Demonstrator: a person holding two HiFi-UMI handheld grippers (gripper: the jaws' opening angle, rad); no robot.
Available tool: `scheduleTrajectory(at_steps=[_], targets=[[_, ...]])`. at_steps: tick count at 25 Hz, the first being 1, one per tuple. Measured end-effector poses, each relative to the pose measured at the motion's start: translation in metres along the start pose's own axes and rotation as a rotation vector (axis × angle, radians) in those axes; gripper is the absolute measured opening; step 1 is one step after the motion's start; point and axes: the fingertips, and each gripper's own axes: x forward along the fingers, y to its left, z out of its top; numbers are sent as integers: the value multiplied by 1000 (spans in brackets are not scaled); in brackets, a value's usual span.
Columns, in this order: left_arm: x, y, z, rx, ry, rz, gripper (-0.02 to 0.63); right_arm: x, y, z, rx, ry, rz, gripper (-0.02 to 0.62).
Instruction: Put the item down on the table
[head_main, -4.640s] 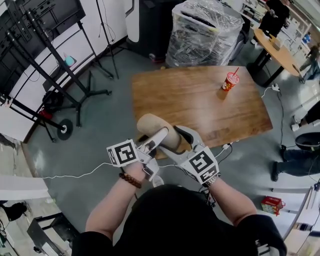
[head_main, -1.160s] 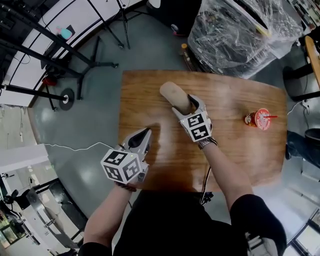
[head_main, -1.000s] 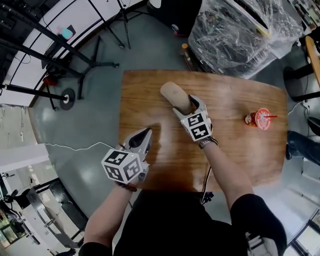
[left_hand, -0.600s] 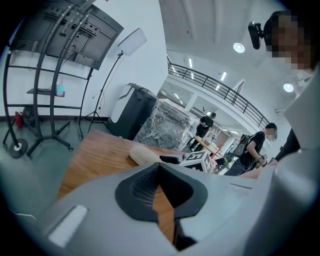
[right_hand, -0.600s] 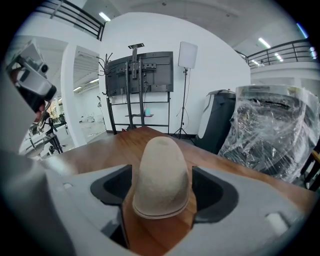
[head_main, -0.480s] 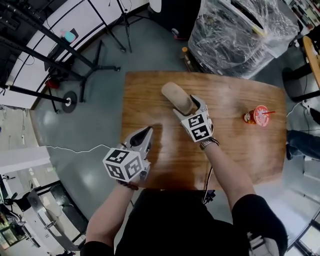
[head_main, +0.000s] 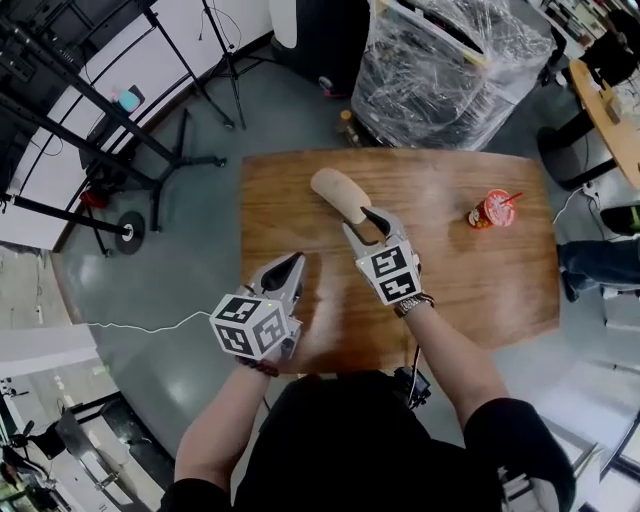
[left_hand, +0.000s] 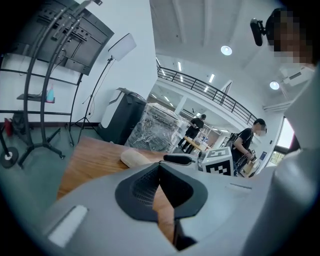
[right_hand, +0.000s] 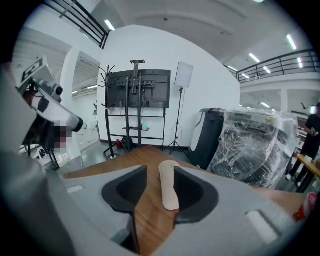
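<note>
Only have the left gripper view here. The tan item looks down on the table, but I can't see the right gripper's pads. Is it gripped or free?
Observer: Free. In the right gripper view the tan item lies flat on the table and neither pad presses on it.
Operator: What are the jaws doing?
Observer: The right gripper has its jaws apart and closing. The item's near end sits about at their tips in the head view.
Operator: Anything else on the table?
Observer: Yes, the head view shows a red cup with a straw. It stands upright, well apart from the item, off to the right gripper's right.
</note>
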Motion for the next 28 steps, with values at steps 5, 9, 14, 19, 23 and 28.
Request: scheduleTrajectory(at_steps=[5,9,14,19,23,28], targets=[[-14,-13,2,28,-14,-62,9,-39,23,22,-9,-48,-47,58],[-28,-22,-2,61,-22,-108,9,-69,43,32,-11,-81,-95,-5],[-48,-32,-2,104,-29,-149,9,-101,79,47,-9,-96,-125,-6],[-67,-46,-7,174,-30,-183,9,-127,113,52,14,-111,-142,-6],[-83,-55,-11,222,-34,-206,9,-144,135,55,25,-124,-157,-8],[-97,-62,-16,268,-33,-223,9,-159,152,58,43,-133,-169,-8]])
